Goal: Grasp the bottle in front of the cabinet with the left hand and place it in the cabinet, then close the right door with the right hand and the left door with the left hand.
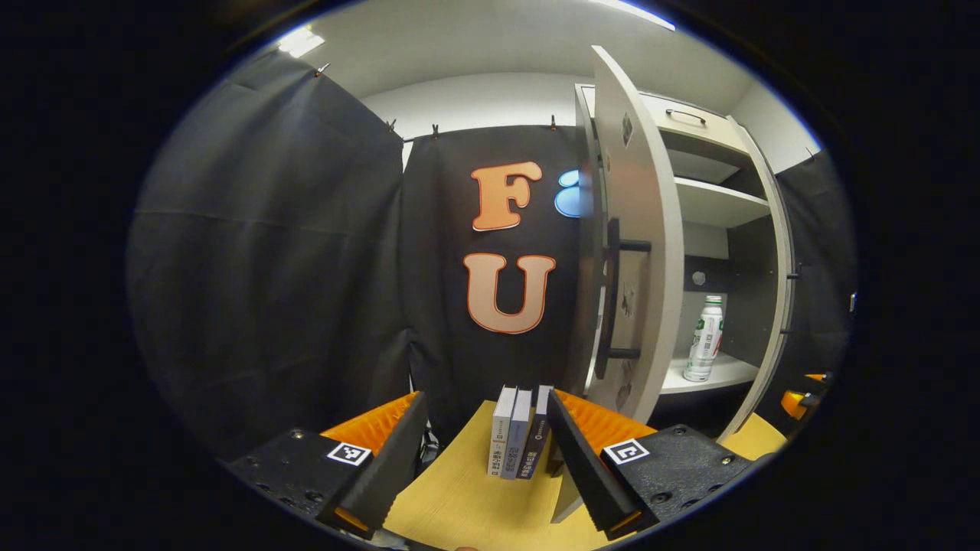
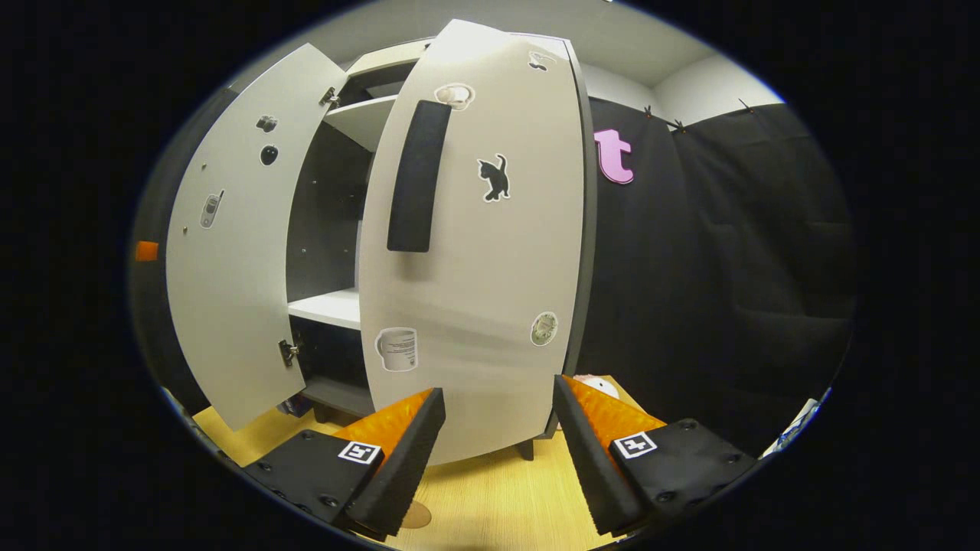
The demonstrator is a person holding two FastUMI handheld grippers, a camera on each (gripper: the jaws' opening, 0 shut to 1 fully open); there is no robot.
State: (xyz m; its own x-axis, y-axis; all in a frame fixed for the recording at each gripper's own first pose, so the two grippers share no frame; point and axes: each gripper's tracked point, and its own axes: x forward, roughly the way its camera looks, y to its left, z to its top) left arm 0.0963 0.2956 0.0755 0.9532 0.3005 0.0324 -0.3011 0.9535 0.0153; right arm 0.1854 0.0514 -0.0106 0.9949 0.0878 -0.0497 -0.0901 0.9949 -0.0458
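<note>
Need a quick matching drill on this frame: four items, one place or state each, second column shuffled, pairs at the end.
Items:
1. bottle
2. books
3. right door
4. left gripper

Places or states:
A. upright in a row on the table
B. open, holding nothing
C. standing on the cabinet's lower shelf
D. swung partly open, cat sticker on its face

Pairs: 1-C, 2-A, 3-D, 4-B

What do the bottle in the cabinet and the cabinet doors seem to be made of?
The bottle looks like white plastic with a printed label and a green cap. The cabinet doors look like matte, pale laminated board, judging by their flat faces and dark edges; the true core cannot be told.
</note>
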